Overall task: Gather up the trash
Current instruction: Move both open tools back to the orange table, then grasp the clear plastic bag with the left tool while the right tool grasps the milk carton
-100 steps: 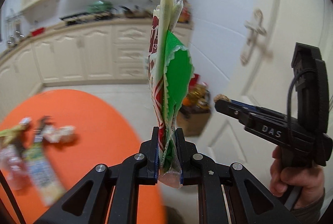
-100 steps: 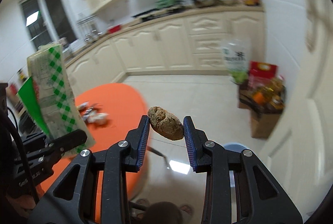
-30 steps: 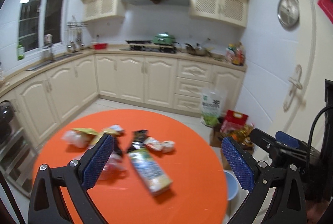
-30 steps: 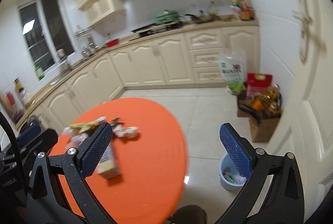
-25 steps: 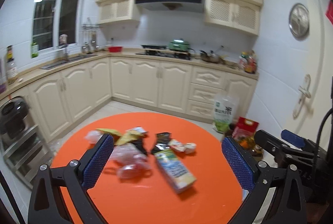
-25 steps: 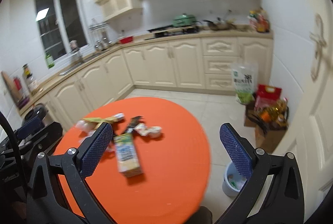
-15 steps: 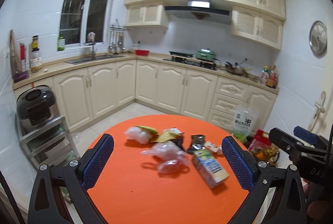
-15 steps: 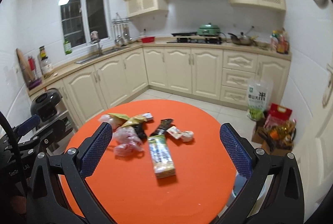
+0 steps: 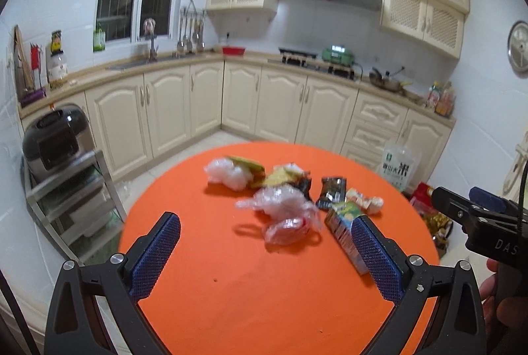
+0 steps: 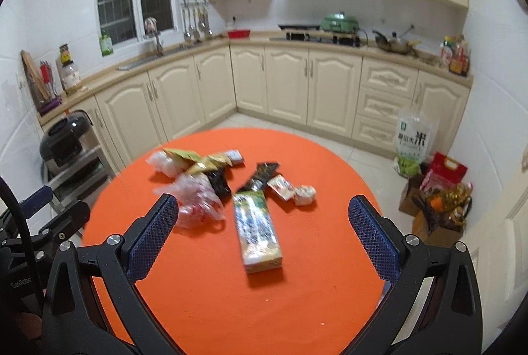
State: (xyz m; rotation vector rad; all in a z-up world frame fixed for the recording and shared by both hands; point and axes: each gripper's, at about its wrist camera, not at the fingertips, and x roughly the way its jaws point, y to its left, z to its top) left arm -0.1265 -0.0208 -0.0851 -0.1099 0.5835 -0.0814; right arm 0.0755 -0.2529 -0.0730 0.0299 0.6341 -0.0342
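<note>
1. The left gripper (image 9: pixel 265 251) is wide open and holds nothing. It hangs above the round orange surface (image 9: pixel 231 289).
2. The right gripper (image 10: pixel 264 236) is wide open too, with nothing in it.
3. The trash lies in a bunch on the far half of the surface: a carton (image 10: pixel 257 231), a clear plastic bag (image 10: pixel 198 200), a black wrapper (image 10: pixel 260 175) and a white crumpled bag (image 9: pixel 227 173).
4. The carton lies just beside the plastic bag.
</note>
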